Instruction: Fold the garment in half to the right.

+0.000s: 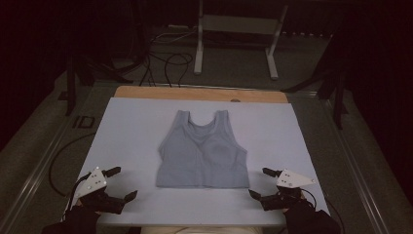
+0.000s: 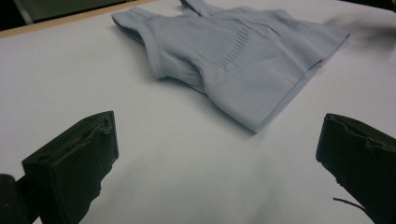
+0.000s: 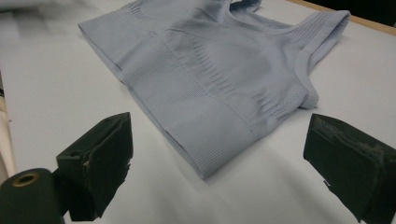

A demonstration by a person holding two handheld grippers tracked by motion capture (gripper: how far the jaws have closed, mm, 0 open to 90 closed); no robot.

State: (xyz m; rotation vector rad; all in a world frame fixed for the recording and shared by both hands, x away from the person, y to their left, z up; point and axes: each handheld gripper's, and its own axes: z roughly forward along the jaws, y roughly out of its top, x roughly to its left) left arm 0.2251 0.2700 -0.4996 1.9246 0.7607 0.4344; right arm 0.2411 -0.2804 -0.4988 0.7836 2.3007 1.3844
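Two tools rest near the tabletop's (image 1: 126,126) near edge, left tool (image 1: 124,184) and right tool (image 1: 259,181), both released wide and holding nothing; the grey top (image 1: 202,151) lies flat between them, slightly farther, untouched.

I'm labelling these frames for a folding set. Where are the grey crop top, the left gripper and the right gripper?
grey crop top (image 1: 202,156): high view, middle of its front.
left gripper (image 1: 122,184): high view, midway between its open fingertips.
right gripper (image 1: 259,182): high view, midway between its open fingertips.

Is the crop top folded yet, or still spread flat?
Spread flat. The light blue crop top lies face up on the white table cover, both shoulder straps and the full hem showing, with no fold over it.
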